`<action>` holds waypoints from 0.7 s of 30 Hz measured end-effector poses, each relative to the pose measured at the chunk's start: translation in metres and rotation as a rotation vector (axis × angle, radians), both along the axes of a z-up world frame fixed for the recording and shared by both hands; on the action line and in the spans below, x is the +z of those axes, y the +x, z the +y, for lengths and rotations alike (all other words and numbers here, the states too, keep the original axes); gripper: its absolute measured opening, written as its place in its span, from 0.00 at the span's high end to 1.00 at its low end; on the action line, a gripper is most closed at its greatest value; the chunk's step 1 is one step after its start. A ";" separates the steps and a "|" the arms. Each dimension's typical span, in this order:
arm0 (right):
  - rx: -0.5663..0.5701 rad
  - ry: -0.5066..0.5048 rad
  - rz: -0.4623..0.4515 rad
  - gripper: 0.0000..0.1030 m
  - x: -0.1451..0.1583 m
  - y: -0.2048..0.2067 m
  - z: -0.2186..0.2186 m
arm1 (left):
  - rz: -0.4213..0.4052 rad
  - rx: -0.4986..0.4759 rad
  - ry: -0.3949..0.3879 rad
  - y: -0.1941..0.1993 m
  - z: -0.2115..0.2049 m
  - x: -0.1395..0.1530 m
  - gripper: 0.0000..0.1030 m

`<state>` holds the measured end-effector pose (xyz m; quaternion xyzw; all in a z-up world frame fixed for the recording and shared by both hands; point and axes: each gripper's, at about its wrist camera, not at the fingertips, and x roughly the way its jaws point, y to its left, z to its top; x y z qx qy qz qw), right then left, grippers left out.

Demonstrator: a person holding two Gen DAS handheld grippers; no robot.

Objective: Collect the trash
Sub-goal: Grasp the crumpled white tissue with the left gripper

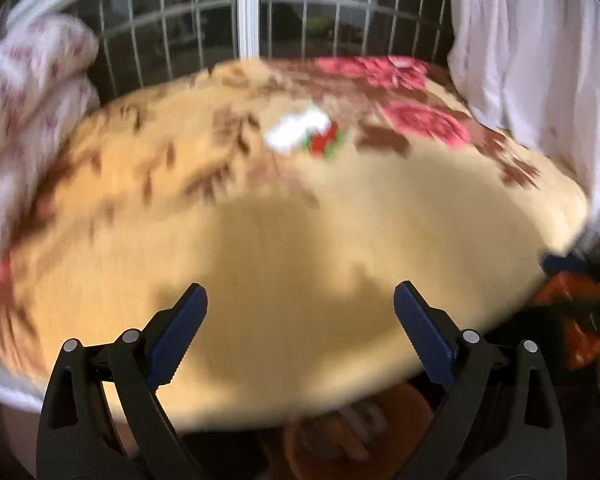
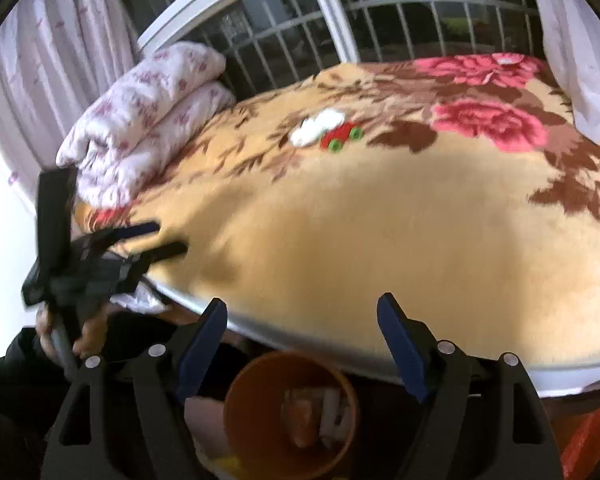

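Two empty grippers, the left gripper (image 1: 300, 294) and right gripper (image 2: 302, 306), hover wide open at the bed's (image 2: 380, 240) near edge, well short of white crumpled paper (image 2: 316, 126) touching a red toy car (image 2: 342, 136) mid-bed, with an orange bin (image 2: 292, 412) below.

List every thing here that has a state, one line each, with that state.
Left gripper: open, empty, over the bed's near edge.
Right gripper: open, empty, above the bin.
Bin: upright on the floor by the bed, trash already inside.
White tissue: crumpled, lying on the blanket.
Toy car: on the blanket, right beside the tissue.
Quilt: folded, stacked at the bed's left side.
Curtain: drawn aside.
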<state>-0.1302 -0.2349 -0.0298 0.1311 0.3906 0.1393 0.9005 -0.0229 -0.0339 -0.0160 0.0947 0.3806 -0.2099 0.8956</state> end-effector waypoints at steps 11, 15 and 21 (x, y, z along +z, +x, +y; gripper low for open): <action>-0.035 0.088 0.040 0.26 -0.018 0.017 -0.019 | -0.059 -0.111 0.295 0.154 -0.070 -0.032 0.11; -0.066 0.106 0.055 0.26 -0.023 0.025 -0.032 | -0.087 -0.160 0.376 0.175 -0.082 -0.045 0.11; -0.082 0.113 0.073 0.26 -0.030 0.037 -0.037 | -0.105 -0.210 0.391 0.189 -0.092 -0.051 0.11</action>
